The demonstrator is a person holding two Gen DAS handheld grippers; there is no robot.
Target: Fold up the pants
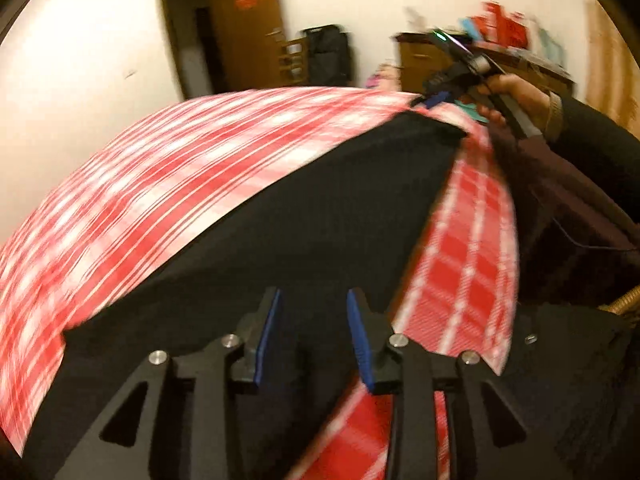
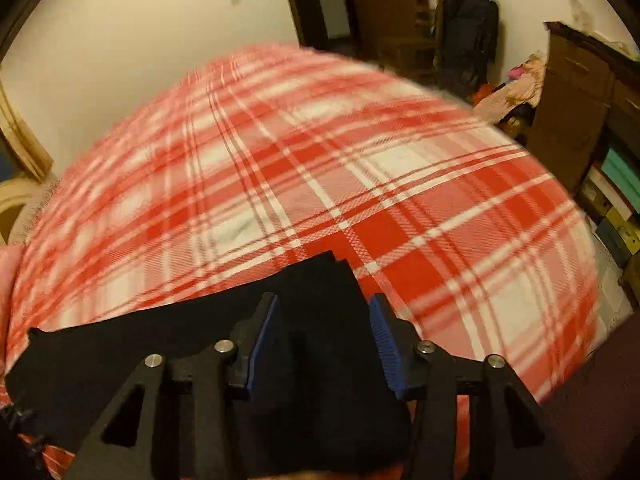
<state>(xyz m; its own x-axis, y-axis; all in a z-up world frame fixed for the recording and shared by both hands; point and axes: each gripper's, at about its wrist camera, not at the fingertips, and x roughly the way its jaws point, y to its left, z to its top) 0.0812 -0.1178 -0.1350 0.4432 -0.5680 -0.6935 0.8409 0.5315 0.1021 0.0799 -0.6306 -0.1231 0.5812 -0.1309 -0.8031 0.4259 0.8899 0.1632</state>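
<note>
Black pants (image 1: pixel 280 220) lie spread on a red and white plaid bedspread (image 1: pixel 160 168). My left gripper (image 1: pixel 312 316) hovers over one end of the pants, jaws open with only cloth beneath them. At the far corner of the pants, a hand (image 1: pixel 520 92) holds my right gripper (image 1: pixel 430 101). In the right wrist view, the right gripper (image 2: pixel 322 320) stands open, and a pointed corner of the pants (image 2: pixel 312 276) lies between and ahead of its blue pads (image 2: pixel 384 340). The bedspread (image 2: pixel 320 160) fills the view beyond. Both views are blurred by motion.
A brown door (image 1: pixel 240 20) and a black bag (image 1: pixel 328 56) stand at the far wall. A wooden cabinet (image 2: pixel 576 100) with clutter and stacked boxes (image 2: pixel 616 188) is to the right of the bed. A dark sleeve (image 1: pixel 600 148) reaches in from the right.
</note>
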